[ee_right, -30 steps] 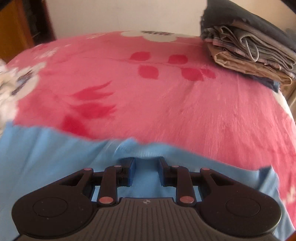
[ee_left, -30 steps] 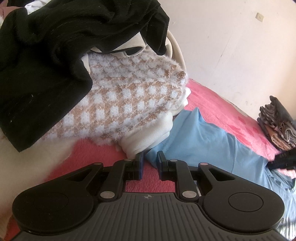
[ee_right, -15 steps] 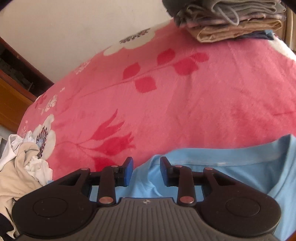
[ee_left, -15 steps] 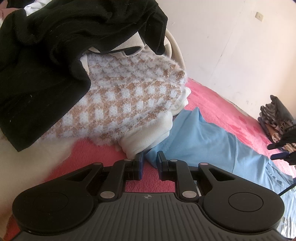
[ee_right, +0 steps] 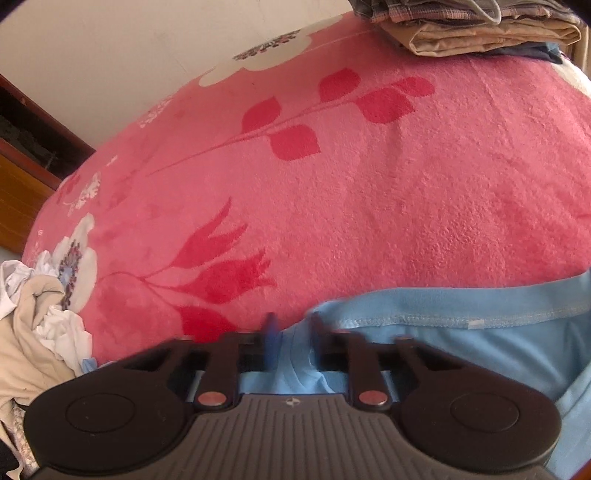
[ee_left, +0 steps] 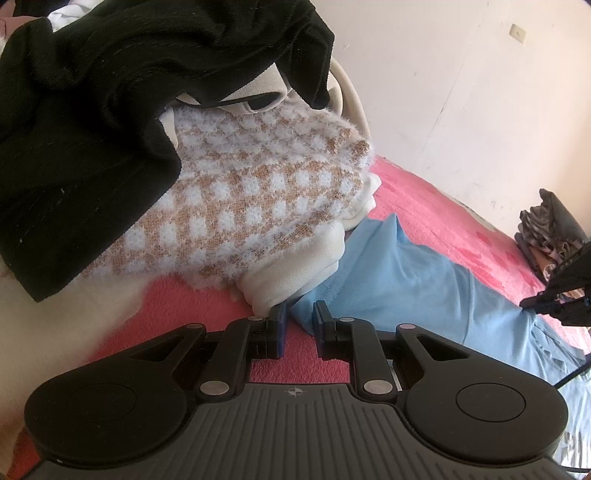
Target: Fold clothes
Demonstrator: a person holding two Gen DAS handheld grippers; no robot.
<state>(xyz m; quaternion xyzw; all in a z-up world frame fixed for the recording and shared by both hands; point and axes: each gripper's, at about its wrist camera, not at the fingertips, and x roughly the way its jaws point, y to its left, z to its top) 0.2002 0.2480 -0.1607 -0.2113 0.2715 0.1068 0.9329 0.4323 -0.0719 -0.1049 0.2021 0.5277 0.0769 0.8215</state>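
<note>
A light blue shirt [ee_left: 406, 280] lies flat on the pink flowered blanket [ee_right: 369, 203]. My left gripper [ee_left: 298, 321] rests low on the blanket, jaws slightly apart, with the shirt's near corner lying at its fingertips and not pinched. My right gripper [ee_right: 293, 328] is blurred; its jaws are closing on the shirt's hemmed edge [ee_right: 424, 314], with blue cloth bunched between them. In the left wrist view the right gripper [ee_left: 535, 314] shows at the far right with its tips pinched together on the shirt.
A heap of unfolded clothes rises at the left: a black garment [ee_left: 92, 129], a fuzzy tan-and-white checked knit [ee_left: 251, 192] and cream fabric [ee_left: 295, 266]. A stack of folded clothes [ee_right: 480, 26] sits at the bed's far corner. A wall runs behind the bed.
The right gripper rolled and shifted along the shirt's edge, then its jaws came together on the blue cloth. The left gripper has stayed where it was.
</note>
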